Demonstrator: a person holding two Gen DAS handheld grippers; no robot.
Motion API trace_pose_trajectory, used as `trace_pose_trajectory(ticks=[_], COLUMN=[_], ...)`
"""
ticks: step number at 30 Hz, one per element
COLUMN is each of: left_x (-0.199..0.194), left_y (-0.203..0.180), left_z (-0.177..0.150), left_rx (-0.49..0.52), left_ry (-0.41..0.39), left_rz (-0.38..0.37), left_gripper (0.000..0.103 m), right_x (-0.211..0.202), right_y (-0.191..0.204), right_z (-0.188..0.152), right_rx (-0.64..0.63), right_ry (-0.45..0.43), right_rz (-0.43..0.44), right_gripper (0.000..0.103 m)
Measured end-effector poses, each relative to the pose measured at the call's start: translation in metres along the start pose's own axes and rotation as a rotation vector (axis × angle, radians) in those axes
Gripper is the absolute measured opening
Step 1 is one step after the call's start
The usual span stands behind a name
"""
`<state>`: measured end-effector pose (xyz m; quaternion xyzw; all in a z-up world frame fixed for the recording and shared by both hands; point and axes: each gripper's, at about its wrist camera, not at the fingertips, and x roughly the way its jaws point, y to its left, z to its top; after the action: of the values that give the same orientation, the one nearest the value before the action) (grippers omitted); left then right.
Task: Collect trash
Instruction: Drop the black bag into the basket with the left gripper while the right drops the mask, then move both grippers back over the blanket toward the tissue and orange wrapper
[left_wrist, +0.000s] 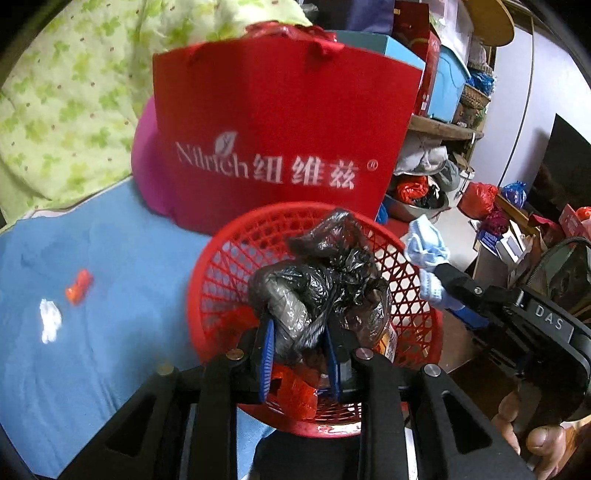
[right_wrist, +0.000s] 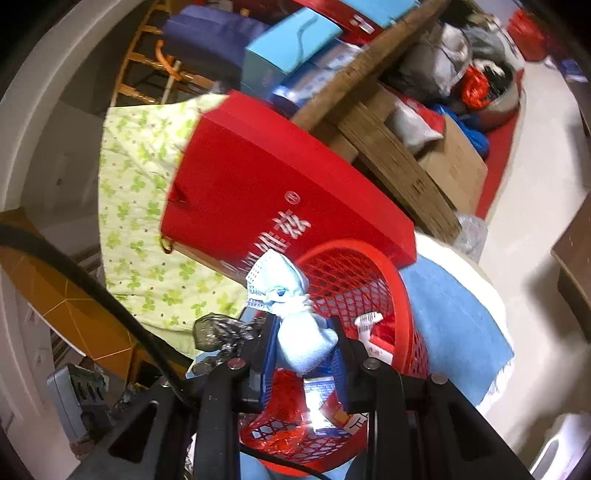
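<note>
A red mesh basket (left_wrist: 236, 266) stands on a blue cloth in front of a red paper bag. My left gripper (left_wrist: 300, 354) is shut on a crumpled black plastic bag (left_wrist: 321, 280), held over the basket's near rim. My right gripper (right_wrist: 304, 354) is shut on a scrunched light blue face mask (right_wrist: 284, 291) above the basket (right_wrist: 369, 288). In the left wrist view that mask (left_wrist: 424, 243) hangs at the basket's right edge. The black bag (right_wrist: 218, 332) shows at the left of the right wrist view. Red wrappers (left_wrist: 295, 391) and packaging lie inside the basket.
An orange-red wrapper (left_wrist: 78, 286) and a white tissue scrap (left_wrist: 50, 319) lie on the blue cloth (left_wrist: 92, 229) at the left. A green patterned quilt (left_wrist: 55, 92) lies behind. The red paper bag (left_wrist: 280, 125) stands upright. Cluttered shelves (left_wrist: 443, 129) fill the right. A person's hand (left_wrist: 532, 432) grips the right handle.
</note>
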<state>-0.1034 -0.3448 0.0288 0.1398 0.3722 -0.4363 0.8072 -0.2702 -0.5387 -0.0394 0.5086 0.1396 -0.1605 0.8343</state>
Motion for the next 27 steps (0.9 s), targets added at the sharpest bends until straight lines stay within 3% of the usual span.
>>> trace_pose_trajectory(ticks=[5,8,18,27], left_x=[0.001,-0.004,-0.039,-0.052], left_y=[0.004,0.011,0.042,0.103], left_z=[-0.005,-0.007,-0.031,-0.09], left_rx=[-0.006,-0.011,-0.005,-0.025], left_ry=[0.004,-0.004,-0.074,-0.039], left_rz=[-0.008,-0.007,0.039,0.209], left_gripper=[0.038,0.04,0.05,0.056], right_x=[0.009,0.006,-0.005,-0.013], right_y=[-0.006,-0.004,0.028,0.088], right_z=[-0.004,-0.006,-0.013,-0.035], right_rx=[0.028,0.023,-0.104,-0.308], right_ry=[0.04,0.024,-0.011,-0.028], right_rz=[-0.017,-0.014,0.007,0.102], right_gripper=[0.038,0.065,0.065,0.065])
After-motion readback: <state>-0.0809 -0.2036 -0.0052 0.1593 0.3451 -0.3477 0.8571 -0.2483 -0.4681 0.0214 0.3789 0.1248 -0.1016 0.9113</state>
